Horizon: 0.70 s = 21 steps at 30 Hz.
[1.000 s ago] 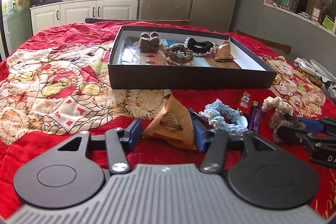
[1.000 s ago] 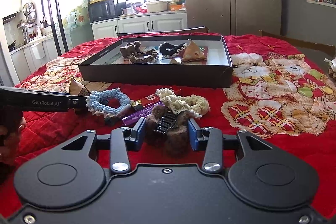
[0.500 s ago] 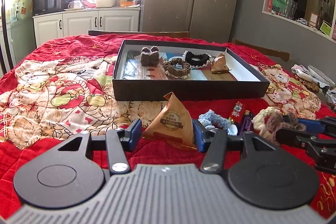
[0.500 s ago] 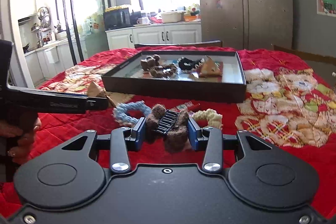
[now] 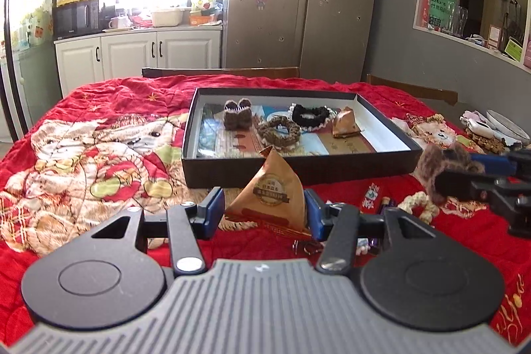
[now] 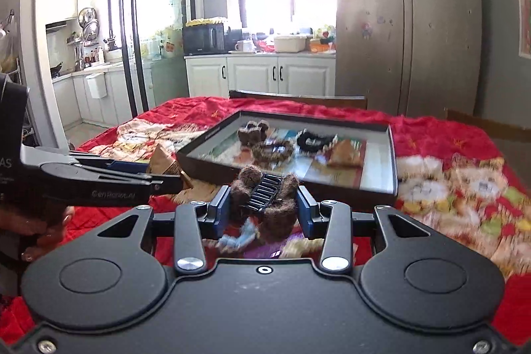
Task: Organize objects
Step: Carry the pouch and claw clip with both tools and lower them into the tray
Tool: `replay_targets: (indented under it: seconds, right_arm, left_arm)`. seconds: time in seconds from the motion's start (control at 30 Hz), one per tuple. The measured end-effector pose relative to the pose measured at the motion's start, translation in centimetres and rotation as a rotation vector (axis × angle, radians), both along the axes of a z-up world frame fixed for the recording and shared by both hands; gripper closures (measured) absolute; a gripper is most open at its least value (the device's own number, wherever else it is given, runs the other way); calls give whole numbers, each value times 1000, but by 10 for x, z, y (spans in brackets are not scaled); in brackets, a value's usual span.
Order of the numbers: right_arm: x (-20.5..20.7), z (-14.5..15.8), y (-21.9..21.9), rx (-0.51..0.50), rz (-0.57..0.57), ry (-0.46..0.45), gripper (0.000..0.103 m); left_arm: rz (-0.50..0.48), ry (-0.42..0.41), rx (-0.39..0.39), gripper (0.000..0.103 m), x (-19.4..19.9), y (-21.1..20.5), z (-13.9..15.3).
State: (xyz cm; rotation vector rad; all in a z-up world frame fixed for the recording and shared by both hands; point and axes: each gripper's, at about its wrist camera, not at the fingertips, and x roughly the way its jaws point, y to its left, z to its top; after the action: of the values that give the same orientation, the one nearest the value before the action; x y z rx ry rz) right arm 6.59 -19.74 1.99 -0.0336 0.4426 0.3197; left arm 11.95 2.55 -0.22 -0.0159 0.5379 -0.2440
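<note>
My left gripper (image 5: 264, 211) is shut on a brown pyramid-shaped paper packet (image 5: 270, 193) and holds it above the red cloth, in front of the black tray (image 5: 298, 170). My right gripper (image 6: 264, 209) is shut on a brown furry hair claw (image 6: 268, 204), lifted above the cloth near the tray's (image 6: 332, 188) front edge. The tray holds another furry claw (image 5: 236, 113), a brown scrunchie (image 5: 280, 131), a black scrunchie (image 5: 310, 115) and a second packet (image 5: 345, 123). The left gripper also shows at left in the right wrist view (image 6: 166, 181).
On the cloth lie a cream scrunchie (image 5: 418, 204), a red sachet (image 5: 370, 194), a purple stick (image 5: 381, 208) and a blue scrunchie (image 6: 239, 238). Dishes (image 5: 497, 125) sit at the right edge. Chair backs (image 5: 219, 72) stand beyond the table.
Both grippers have risen off the cloth with their objects and moved toward the tray. The furry claw now hangs clear of the scrunchies below it.
</note>
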Motion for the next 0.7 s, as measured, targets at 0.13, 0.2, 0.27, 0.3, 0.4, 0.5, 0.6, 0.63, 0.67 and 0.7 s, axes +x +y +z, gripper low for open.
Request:
replay_targets:
  seconds: [0.13, 0.2, 0.27, 0.3, 0.4, 0.5, 0.6, 0.63, 0.67, 0.7]
  right_arm:
    - [11, 10, 0, -12, 4, -17, 64]
    - [16, 12, 1, -25, 2, -25, 64]
    - [21, 13, 2, -28, 6, -24, 64]
    - [23, 13, 2, -29, 7, -25, 64]
    - [30, 12, 1, -30, 5, -25, 64]
    - [40, 9, 0, -28, 0, -19, 64]
    - [51, 9, -2, -30, -7, -16, 64]
    - [56, 9, -3, -26, -8, -14, 64]
    - [61, 9, -5, -20, -9, -8, 64]
    - [67, 9, -6, -14, -14, -4, 64]
  left_arm:
    - [4, -5, 9, 48, 7, 0, 6]
    - [7, -14, 16, 48, 9, 0, 8]
    - [9, -21, 20, 48, 12, 0, 11]
    - [11, -25, 22, 48, 13, 0, 12]
    - [13, -31, 29, 48, 19, 0, 15]
    - [18, -35, 37, 48, 26, -1, 16]
    - [29, -38, 34, 48, 36, -2, 17]
    - [31, -36, 31, 48, 39, -2, 17]
    - [35, -36, 28, 48, 42, -2, 17]
    - [38, -36, 28, 48, 46, -2, 18]
